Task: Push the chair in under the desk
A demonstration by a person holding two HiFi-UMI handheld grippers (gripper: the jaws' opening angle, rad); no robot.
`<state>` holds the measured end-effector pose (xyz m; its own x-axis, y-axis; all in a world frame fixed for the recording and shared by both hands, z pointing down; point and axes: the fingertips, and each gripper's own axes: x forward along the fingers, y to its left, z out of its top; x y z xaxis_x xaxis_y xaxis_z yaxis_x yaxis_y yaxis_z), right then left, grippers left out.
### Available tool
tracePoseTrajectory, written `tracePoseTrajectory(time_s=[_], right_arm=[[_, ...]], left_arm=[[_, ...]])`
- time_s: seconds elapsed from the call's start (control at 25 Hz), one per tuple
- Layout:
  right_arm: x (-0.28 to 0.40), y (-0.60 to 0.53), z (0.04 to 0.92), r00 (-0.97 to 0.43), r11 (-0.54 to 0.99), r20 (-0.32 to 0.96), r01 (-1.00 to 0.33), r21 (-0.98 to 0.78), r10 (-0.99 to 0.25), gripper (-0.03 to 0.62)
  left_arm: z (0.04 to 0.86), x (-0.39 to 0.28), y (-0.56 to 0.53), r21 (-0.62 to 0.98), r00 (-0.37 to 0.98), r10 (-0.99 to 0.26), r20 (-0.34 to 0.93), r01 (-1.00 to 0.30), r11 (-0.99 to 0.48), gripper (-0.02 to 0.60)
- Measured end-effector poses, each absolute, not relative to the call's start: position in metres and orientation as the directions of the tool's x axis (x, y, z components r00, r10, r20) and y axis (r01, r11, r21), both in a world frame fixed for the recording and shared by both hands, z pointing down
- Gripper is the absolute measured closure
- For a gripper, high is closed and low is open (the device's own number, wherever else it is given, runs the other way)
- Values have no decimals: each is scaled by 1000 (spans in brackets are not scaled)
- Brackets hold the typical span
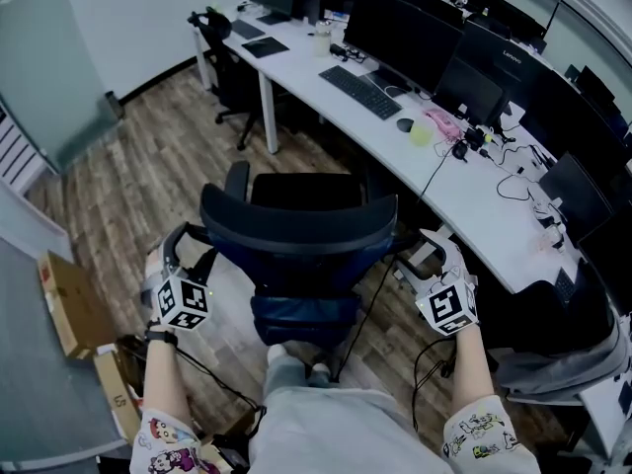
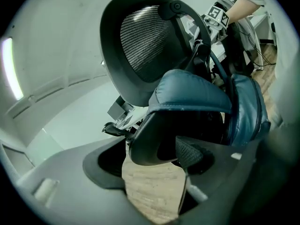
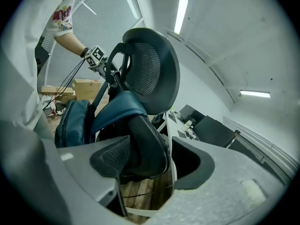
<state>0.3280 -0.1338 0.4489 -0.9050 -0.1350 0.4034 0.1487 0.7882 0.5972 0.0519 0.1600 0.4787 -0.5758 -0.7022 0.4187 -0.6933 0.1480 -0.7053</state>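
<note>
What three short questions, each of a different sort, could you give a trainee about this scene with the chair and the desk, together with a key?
1. True or false: the left gripper and the right gripper each have an armrest of the chair between open jaws.
2. What lies on the floor at the left of the head view? A. cardboard boxes B. a bucket C. a ball
3. Fill in: the keyboard lies on the ____ desk, in front of a monitor.

Key: 1 true; 2 A; 3 white.
</note>
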Motion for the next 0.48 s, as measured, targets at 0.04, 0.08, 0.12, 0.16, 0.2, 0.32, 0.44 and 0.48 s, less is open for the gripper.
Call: tracePoseTrajectory(time_s=[0.04, 0.08, 0.12, 0.16, 0.2, 0.32, 0.44, 0.48], right_arm=[[326, -135, 450, -902, 784, 410, 154, 602, -137, 321], [324, -137, 452, -899, 783, 415, 158, 601, -137, 321], [323, -138, 454, -898, 786, 420, 161, 597, -135, 323], [322, -139, 456, -895, 787, 424, 162, 595, -136, 333], [321, -140, 457, -893, 787, 428, 163, 595, -139, 336], [319, -142, 458, -894, 783, 426, 163, 600, -140, 350], [318, -143, 458, -896, 778, 422, 163, 606, -140, 345], [317, -144, 458, -896, 772, 419, 159, 615, -149, 345]], left_arm=[[481, 49, 159, -705, -575, -699, 426, -695, 142, 249], [483, 47, 159, -705, -573, -695, 434, -696, 134, 255], [485, 46, 158, -705, -571, -693, 441, -698, 126, 268], [486, 45, 158, -705, -568, -692, 445, -699, 120, 273], [486, 43, 158, -706, -567, -692, 447, -698, 116, 281], [485, 38, 154, -718, -573, -690, 443, -687, 110, 313], [483, 34, 152, -719, -586, -679, 443, -684, 121, 344], [482, 33, 152, -718, -589, -676, 443, -685, 127, 336]])
